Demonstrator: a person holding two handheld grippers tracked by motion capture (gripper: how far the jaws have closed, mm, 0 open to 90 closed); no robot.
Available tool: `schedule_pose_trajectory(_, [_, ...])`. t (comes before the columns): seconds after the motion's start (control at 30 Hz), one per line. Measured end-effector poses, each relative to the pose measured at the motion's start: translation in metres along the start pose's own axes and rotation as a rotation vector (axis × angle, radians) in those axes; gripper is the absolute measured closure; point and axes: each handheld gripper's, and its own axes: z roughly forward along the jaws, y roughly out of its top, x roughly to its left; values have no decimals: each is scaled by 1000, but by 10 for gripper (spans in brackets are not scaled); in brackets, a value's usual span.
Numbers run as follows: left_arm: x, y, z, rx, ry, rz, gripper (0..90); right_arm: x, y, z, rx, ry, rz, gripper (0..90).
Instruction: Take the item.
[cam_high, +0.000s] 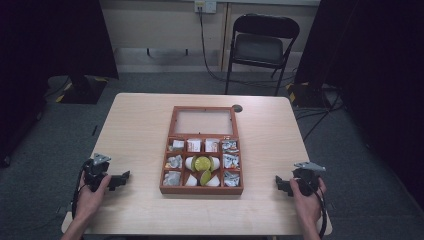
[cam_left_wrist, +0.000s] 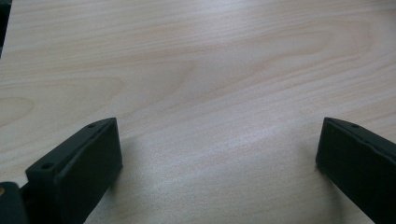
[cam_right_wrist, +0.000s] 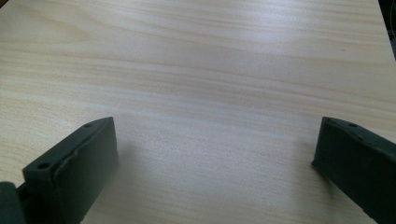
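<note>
Both grippers rest low on the table (cam_high: 135, 125), jaws spread wide and holding nothing: the left gripper (cam_high: 120, 179) near the front left edge, the right gripper (cam_high: 280, 184) near the front right. Between them, well apart from each, sits a wooden box (cam_high: 202, 150) with its lid open, its compartments holding packets and a green-yellow item. The tabletop is pale wood grain. Beyond it stands a folding chair (cam_high: 260, 47) on grey floor, with dark curtains at both sides.

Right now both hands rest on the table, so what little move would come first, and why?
Probably the left gripper moving toward the wooden box: both grippers are open and empty, the right gripper likewise, and the box lies between them with its lid open.
</note>
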Motion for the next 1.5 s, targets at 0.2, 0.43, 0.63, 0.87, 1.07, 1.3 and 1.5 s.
schedule_pose_trajectory(0.2, [0,0,0,2,1,1,0,0,0,0,0,0,0,0])
schedule_pose_trajectory(0.43, [-1,0,-3,12,-8,17,32,1,-1,-1,-1,-1,2,0])
schedule_pose_trajectory(0.63, [0,2,-9,19,8,1,168,2,-2,-2,0,0,-2,0])
schedule_pose_trajectory(0.87, [-1,4,-12,8,-18,7,165,3,-2,-2,1,2,0,0])
schedule_pose_trajectory(1.07, [-2,6,-17,-12,-59,14,165,2,-2,-2,1,5,-4,0])
schedule_pose_trajectory(1.3, [-11,10,-21,-50,-89,38,187,4,-3,-3,0,-9,10,0])
schedule_pose_trajectory(1.5, [-19,14,-23,-66,-109,51,187,4,-3,-3,0,-9,9,0])
